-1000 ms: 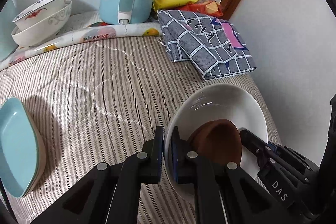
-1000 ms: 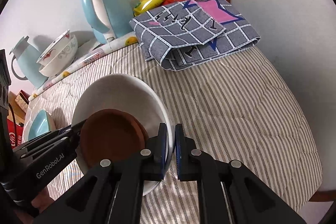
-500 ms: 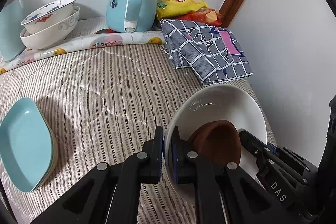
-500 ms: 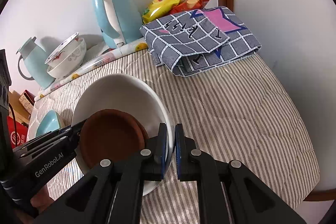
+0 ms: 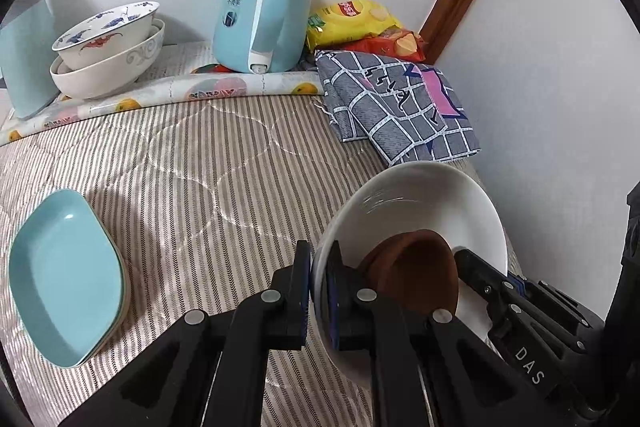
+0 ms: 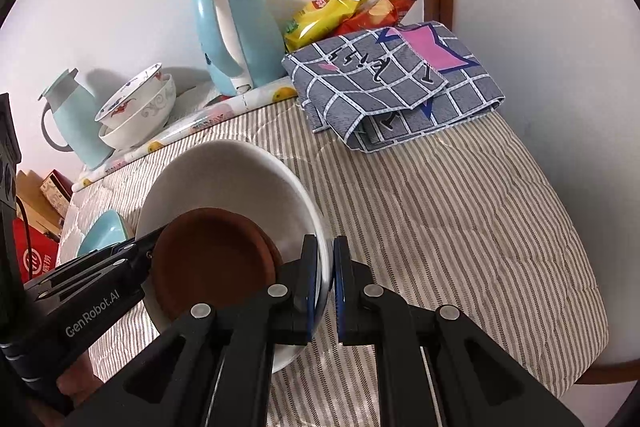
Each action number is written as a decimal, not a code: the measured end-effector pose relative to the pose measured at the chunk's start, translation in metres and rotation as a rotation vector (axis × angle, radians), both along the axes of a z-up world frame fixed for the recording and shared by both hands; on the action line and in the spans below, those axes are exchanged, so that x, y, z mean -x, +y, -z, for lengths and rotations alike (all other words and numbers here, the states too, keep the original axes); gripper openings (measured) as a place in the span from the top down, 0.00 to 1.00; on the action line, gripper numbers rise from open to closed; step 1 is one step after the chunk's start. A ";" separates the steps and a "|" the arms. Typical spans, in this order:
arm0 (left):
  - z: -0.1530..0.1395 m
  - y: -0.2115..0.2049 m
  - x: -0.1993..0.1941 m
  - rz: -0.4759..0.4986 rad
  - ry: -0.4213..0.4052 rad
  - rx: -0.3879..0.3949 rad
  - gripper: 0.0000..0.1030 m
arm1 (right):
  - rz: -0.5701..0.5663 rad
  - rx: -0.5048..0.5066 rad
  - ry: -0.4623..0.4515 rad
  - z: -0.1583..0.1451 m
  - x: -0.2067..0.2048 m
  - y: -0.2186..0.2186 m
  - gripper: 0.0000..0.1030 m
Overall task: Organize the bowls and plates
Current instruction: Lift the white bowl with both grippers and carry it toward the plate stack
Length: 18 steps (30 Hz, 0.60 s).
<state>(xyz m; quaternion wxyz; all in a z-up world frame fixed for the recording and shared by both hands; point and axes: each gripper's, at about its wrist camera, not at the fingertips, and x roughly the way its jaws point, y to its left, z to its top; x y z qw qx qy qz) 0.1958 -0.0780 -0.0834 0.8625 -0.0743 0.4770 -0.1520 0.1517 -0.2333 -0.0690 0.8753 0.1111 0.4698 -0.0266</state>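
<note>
White bowl rim, clamped (both claws)

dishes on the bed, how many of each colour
white: 3, the big plate held by both grippers, plus the plain bowl with the painted bowl nested in it
brown: 2, saucers stacked on the big plate
light blue: 2, stacked trays
total: 7
</note>
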 end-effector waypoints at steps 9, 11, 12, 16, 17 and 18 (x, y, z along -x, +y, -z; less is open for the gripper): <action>-0.009 0.010 0.005 -0.010 -0.017 0.000 0.92 | -0.010 0.000 -0.014 -0.008 0.002 0.009 0.93; -0.011 0.012 0.006 -0.013 -0.022 -0.001 0.92 | -0.013 0.003 -0.017 -0.010 0.002 0.011 0.93; -0.012 0.013 0.007 -0.016 -0.023 0.000 0.92 | -0.015 0.005 -0.019 -0.011 0.002 0.013 0.93; -0.016 0.018 0.011 -0.021 -0.034 0.008 0.92 | -0.022 0.011 -0.027 -0.016 0.004 0.017 0.93; -0.018 0.020 0.012 -0.023 -0.036 0.010 0.92 | -0.026 0.014 -0.030 -0.018 0.005 0.018 0.93; -0.018 0.021 0.013 -0.024 -0.038 0.012 0.92 | -0.027 0.015 -0.033 -0.019 0.006 0.019 0.93</action>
